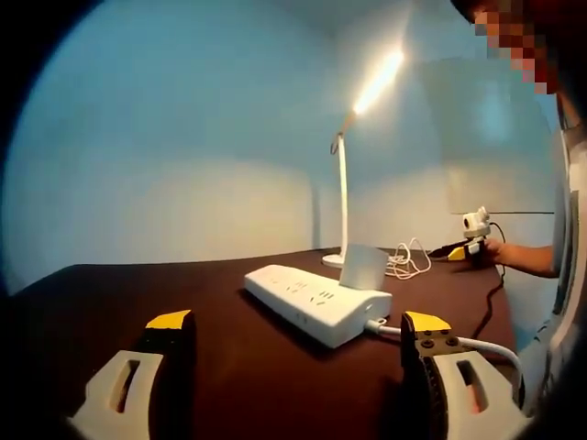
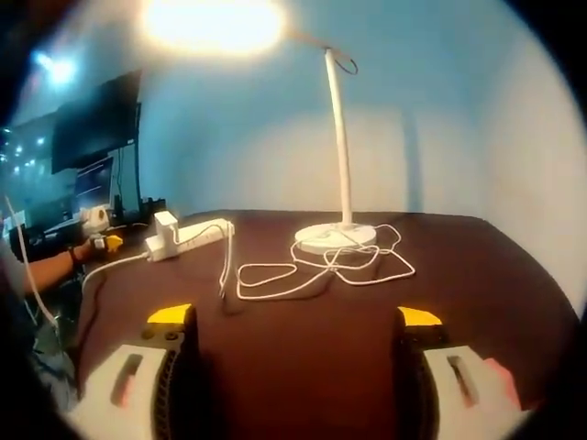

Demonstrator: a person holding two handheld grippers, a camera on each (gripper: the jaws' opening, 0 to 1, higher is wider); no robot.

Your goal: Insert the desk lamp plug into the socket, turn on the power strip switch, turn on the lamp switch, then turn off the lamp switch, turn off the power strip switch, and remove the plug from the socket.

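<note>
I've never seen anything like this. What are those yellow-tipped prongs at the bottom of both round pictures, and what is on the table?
There is no robot here. A person holds a hand-held gripper in each hand, and a fisheye camera on each looks out along its two yellow-tipped jaws. One picture is from the left hand-held gripper, the other from the right hand-held gripper. Both stand open and hold nothing.

On the dark table stands a white desk lamp, which is lit. Its loose cord lies coiled by the base and runs to a white plug seated in a white power strip. In the left gripper view, the right hand-held gripper shows far off beside the person's arm.
</note>
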